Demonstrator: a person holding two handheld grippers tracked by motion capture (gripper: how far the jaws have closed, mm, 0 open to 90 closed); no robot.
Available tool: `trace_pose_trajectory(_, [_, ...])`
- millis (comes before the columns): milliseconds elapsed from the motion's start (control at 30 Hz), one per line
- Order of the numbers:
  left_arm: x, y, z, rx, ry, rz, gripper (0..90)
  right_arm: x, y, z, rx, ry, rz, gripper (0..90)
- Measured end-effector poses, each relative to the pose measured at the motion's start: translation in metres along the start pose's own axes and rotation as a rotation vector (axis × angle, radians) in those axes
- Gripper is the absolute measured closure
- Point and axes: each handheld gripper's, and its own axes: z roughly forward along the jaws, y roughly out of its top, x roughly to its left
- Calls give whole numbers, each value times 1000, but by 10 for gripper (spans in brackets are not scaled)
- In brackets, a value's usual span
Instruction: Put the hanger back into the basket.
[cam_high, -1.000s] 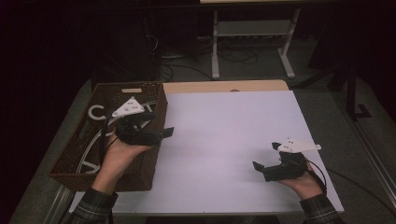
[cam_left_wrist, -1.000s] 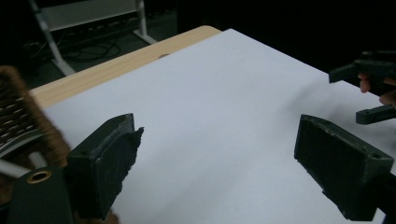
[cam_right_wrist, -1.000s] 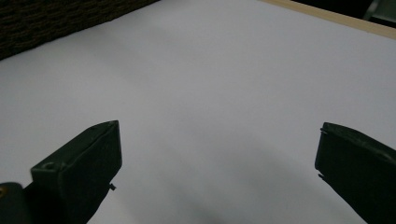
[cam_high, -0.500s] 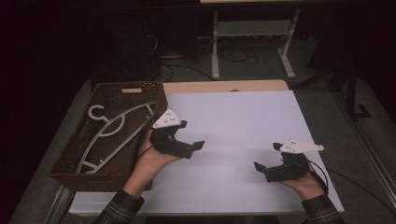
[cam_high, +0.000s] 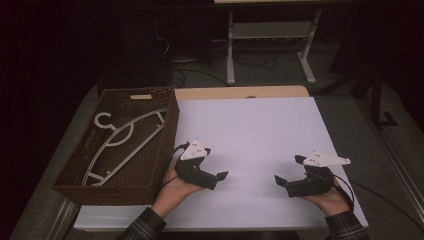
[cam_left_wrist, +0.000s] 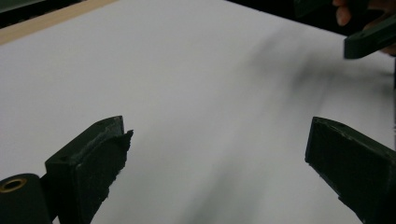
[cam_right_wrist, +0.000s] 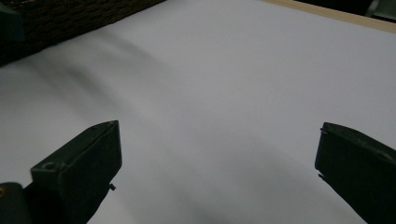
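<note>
- A dim room surrounds a table (cam_high: 300, 150) covered by a white sheet, with a strip of bare wood showing along its far edge.
- Behind the table, on a dark floor, stands a pale metal stand (cam_high: 270, 40) with two splayed feet and loose cables beside it.
- A dark wicker basket (cam_high: 165, 135) sits at the table's left edge, its right wall running along the white sheet's left border.
- Inside the basket lies a white clothes hanger (cam_high: 120, 145), flat and slanted, its hook toward the far left corner.
- The left gripper (cam_high: 220, 176) rests low over the white sheet, just right of the basket's near right corner, pointing toward the table's middle.
- Its jaws have just been opening and now stand spread wide, with nothing between them; in the left gripper view bare white surface shows in the gap (cam_left_wrist: 215, 154).
- The right gripper (cam_high: 279, 180) sits near the table's front right, held in a hand (cam_high: 330, 197) with a plaid cuff, and points left toward the other gripper.
- Its jaws are spread wide too, with bare sheet between them in the right gripper view (cam_right_wrist: 217, 158).
- The two grippers face each other, apart, with a clear stretch of sheet between their tips.
- Most of the white surface, from the middle to the far and right edges, lies open.
- The hanger is well apart from both grippers, separated from them by the basket wall.
</note>
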Motion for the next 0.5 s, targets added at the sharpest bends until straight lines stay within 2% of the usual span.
trace_pose_trajectory(100, [2,-9,0,4,19,-1,43,0,-2,1,-3,5,2,0])
trace_pose_trajectory(167, [6,-15,0,13,16,-17,22,-1,-4,2,0,17,2,0])
trace_pose_trajectory(500, [8,-17,-2,14,29,-7,23,-1,-5,1,-12,18,-2,0])
